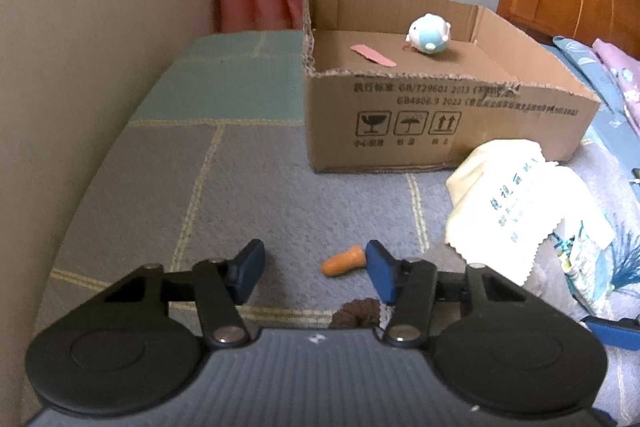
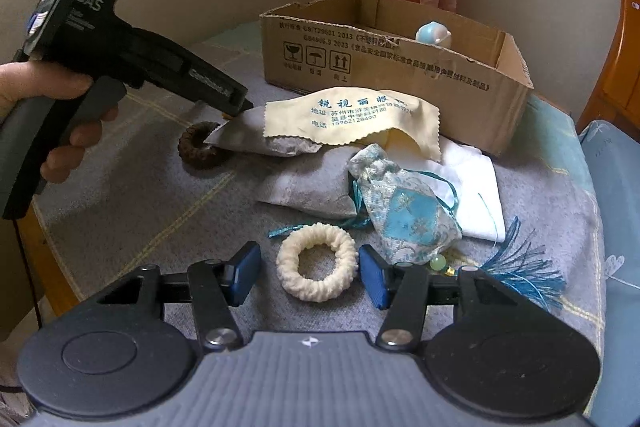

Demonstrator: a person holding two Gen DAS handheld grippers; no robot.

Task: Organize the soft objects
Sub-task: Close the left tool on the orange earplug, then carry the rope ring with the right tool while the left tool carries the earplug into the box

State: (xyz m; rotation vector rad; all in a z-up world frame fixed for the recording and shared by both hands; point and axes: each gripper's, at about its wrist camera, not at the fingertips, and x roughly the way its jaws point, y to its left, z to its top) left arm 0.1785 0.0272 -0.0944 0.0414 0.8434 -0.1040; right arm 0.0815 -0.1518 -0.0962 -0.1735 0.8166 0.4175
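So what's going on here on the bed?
A person is sorting soft things into a cardboard box, a gripper in each hand. The left gripper is open around an orange earplug; the right gripper is open around a cream hair tie. Neither is gripped yet. Only a small blue plush toy is in the box.

The right gripper [image 2: 310, 275] hangs over the cream scrunchie [image 2: 317, 267] on the grey bed cover [image 2: 132, 195] — jaws apart, either side of it, not pressing — with a blue brocade pouch [image 2: 404, 207] just beside and a cardboard box [image 2: 400, 67] behind.
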